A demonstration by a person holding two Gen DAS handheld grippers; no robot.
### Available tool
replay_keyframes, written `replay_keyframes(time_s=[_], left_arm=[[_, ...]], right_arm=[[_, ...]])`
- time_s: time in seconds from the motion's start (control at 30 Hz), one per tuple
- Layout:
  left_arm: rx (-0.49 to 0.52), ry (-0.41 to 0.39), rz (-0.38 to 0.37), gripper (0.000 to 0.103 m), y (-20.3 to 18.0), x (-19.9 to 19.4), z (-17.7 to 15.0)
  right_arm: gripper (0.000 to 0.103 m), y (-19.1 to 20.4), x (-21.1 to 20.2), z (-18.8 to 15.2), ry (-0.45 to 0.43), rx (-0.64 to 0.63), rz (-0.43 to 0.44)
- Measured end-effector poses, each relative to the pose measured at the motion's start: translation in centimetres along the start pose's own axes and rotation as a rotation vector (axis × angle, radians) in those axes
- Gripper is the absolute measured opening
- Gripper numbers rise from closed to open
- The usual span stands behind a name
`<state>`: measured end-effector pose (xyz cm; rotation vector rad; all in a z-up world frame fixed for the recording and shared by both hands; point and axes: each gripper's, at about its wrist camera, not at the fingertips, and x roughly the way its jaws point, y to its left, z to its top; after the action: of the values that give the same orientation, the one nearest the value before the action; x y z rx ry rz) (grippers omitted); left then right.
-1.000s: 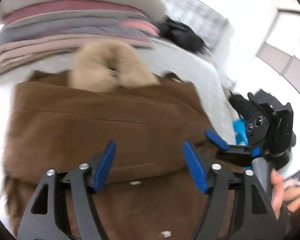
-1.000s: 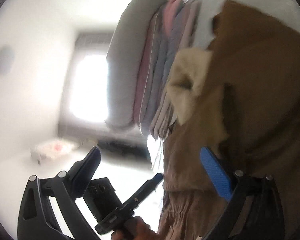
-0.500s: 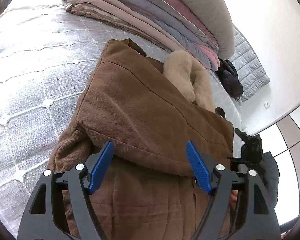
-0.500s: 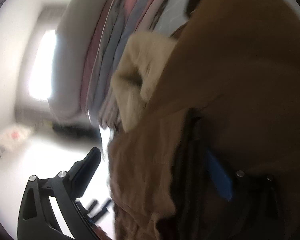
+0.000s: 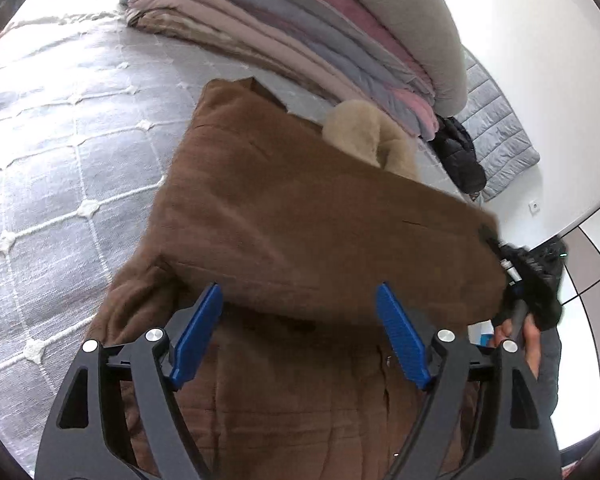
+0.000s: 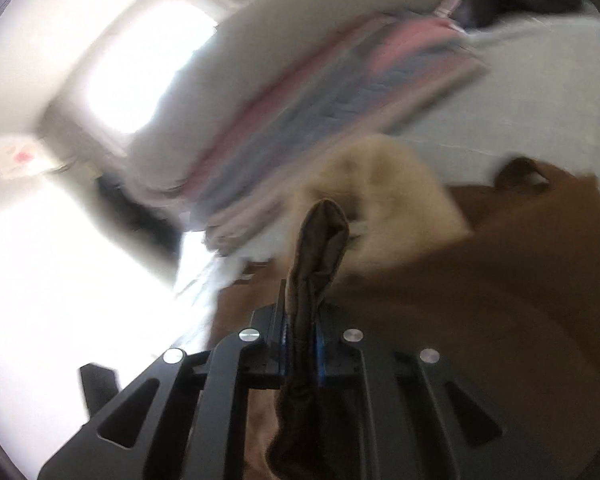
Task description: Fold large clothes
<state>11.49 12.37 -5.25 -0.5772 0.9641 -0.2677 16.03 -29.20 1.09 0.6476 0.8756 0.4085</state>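
Note:
A brown coat (image 5: 300, 208) with a cream fur collar (image 5: 364, 136) lies folded over on the bed. My left gripper (image 5: 299, 290) hovers over its near folded edge. Its jaws are opening, with coat fabric under the gap and neither blue pad pressing on it. At the coat's right corner my right gripper (image 5: 520, 276) holds the cloth slightly lifted. In the right wrist view, that gripper (image 6: 302, 320) is shut on a bunched fold of the brown fabric (image 6: 320, 240). The rest of the coat (image 6: 500, 300) and the collar (image 6: 388, 192) spread beyond it.
A tall stack of folded blankets (image 5: 300, 40) stands behind the coat on the grey quilted bed cover (image 5: 60, 140). A black garment (image 5: 460, 156) and a grey quilted mat (image 5: 500, 120) lie past the bed's far edge. A person's hand (image 5: 528, 336) grips the right tool.
The right gripper went from wide open to shut on the coat's edge and swung in over the coat. The left gripper rolled, moved along the coat's near edge, and its jaws widened a little.

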Motion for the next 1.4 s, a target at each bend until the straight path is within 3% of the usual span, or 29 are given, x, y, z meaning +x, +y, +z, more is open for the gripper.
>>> replay_keyframes(time_s=[0.1, 0.17, 0.2, 0.23, 0.27, 0.37, 0.43, 0.5, 0.53, 0.57, 0.6, 0.67, 0.8, 0.93, 1.0, 1.1, 1.13, 1.3, 1.4], left_arm=[[-0.019, 0.037, 0.039, 0.076, 0.8, 1.0, -0.2], [-0.032, 0.057, 0.045, 0.076, 1.2, 1.4, -0.3], [-0.034, 0.056, 0.043, 0.076, 1.2, 1.4, -0.4], [-0.029, 0.054, 0.043, 0.076, 1.1, 1.3, -0.3], [-0.023, 0.052, 0.044, 0.076, 1.0, 1.3, -0.3], [-0.029, 0.048, 0.040, 0.077, 0.9, 1.2, -0.2], [-0.028, 0.049, 0.040, 0.077, 0.9, 1.1, -0.2], [-0.022, 0.047, 0.044, 0.077, 0.9, 1.0, -0.3], [-0.022, 0.048, 0.045, 0.077, 0.9, 1.0, -0.3], [-0.023, 0.048, 0.047, 0.077, 1.1, 1.0, -0.3], [-0.025, 0.048, 0.051, 0.077, 1.2, 0.9, -0.3], [-0.034, 0.049, 0.058, 0.077, 1.5, 0.7, -0.3], [-0.024, 0.023, 0.050, 0.077, 1.4, -1.2, 0.1], [0.053, -0.035, 0.010, 0.077, 0.8, -6.3, -0.4], [0.086, -0.038, -0.036, 0.081, 1.3, -8.9, -2.0], [0.080, -0.021, -0.027, 0.083, 4.0, -12.9, -5.6], [0.070, -0.007, -0.014, 0.083, 5.3, -14.2, -7.0], [-0.057, 0.062, -0.006, 0.083, 11.7, -19.2, -12.9], [-0.149, 0.115, 0.009, 0.083, 14.2, -19.9, -15.6]], right_arm=[[0.024, -7.2, 3.1, -2.0, 0.139, 0.204, -0.103], [0.025, -9.7, 2.6, -2.5, 0.112, 0.333, 0.021], [0.037, -9.5, 1.7, -2.2, 0.095, 0.357, 0.027], [0.056, -8.8, 0.6, -1.8, 0.051, 0.340, 0.061], [0.064, -7.9, -0.3, -1.5, 0.008, 0.312, 0.112], [0.074, -4.1, -2.5, -1.1, -0.088, 0.200, 0.305], [0.084, -1.7, -2.2, -1.4, -0.058, 0.135, 0.413], [0.084, -0.4, -0.3, -2.0, 0.029, 0.113, 0.448], [0.084, -0.6, 1.4, -2.5, 0.097, 0.124, 0.404], [0.084, -1.8, 3.5, -3.3, 0.178, 0.155, 0.266], [0.080, -3.1, 4.9, -4.4, 0.230, 0.197, 0.190], [0.076, -4.8, 5.0, -5.0, 0.208, 0.272, 0.224], [0.083, -3.6, 2.0, -4.4, 0.162, 0.364, 0.429], [0.090, 1.1, -3.9, -6.0, 0.171, 0.237, 0.459], [0.091, 2.7, -7.7, -7.9, 0.184, 0.163, 0.423], [0.096, 3.1, -14.6, -10.8, 0.216, 0.010, 0.228], [0.096, 2.4, -17.5, -12.1, 0.234, -0.027, 0.123], [0.096, -3.5, -25.9, -17.2, 0.303, 0.028, -0.145], [0.096, -7.4, -27.4, -20.3, 0.377, 0.130, -0.188]])
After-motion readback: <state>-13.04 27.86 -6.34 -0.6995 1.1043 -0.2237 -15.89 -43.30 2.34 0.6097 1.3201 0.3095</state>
